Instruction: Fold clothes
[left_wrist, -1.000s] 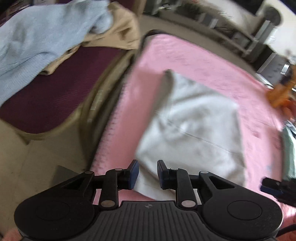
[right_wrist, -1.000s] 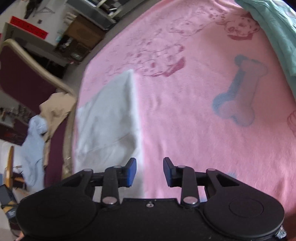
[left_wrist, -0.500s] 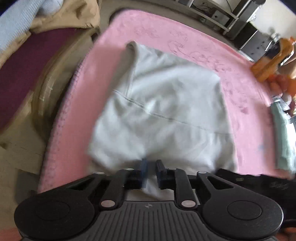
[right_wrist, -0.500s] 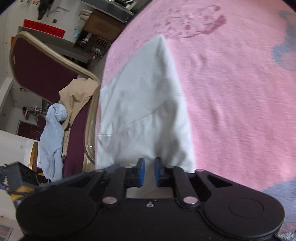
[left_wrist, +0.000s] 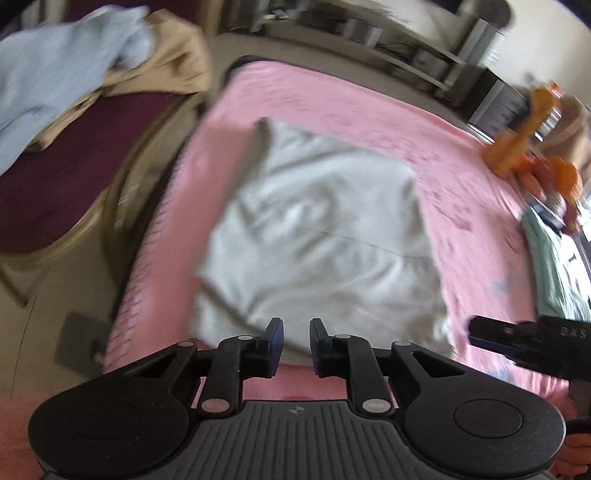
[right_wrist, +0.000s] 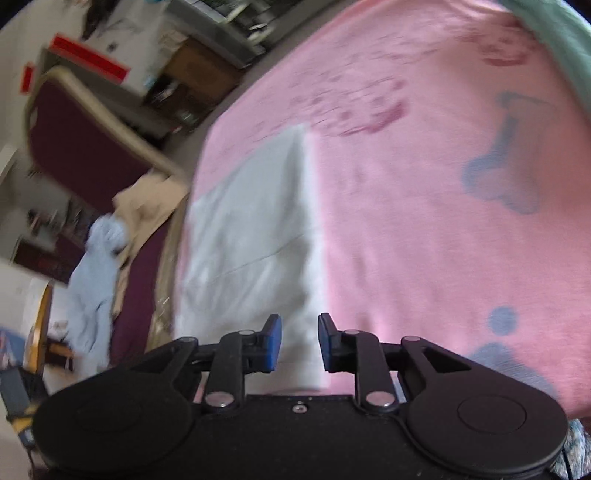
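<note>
A folded light grey garment (left_wrist: 321, 236) lies flat on the pink blanket (left_wrist: 461, 177), near its left edge. My left gripper (left_wrist: 296, 338) is open just above the garment's near hem, with nothing between its blue pads. In the right wrist view the same grey garment (right_wrist: 251, 240) lies left of centre. My right gripper (right_wrist: 300, 341) is open over the garment's near right corner and holds nothing. The right gripper's black body (left_wrist: 532, 347) shows at the right edge of the left wrist view.
A maroon chair (left_wrist: 62, 184) beside the blanket's left edge carries a light blue garment (left_wrist: 55, 70) and a beige one (left_wrist: 173, 62). A teal garment (left_wrist: 554, 266) and orange bottles (left_wrist: 517, 147) lie at the far right. Shelves stand behind.
Half a second ago both grippers were shut on the grey garment's near hem. Both have since opened, let it go and drawn back a little.
</note>
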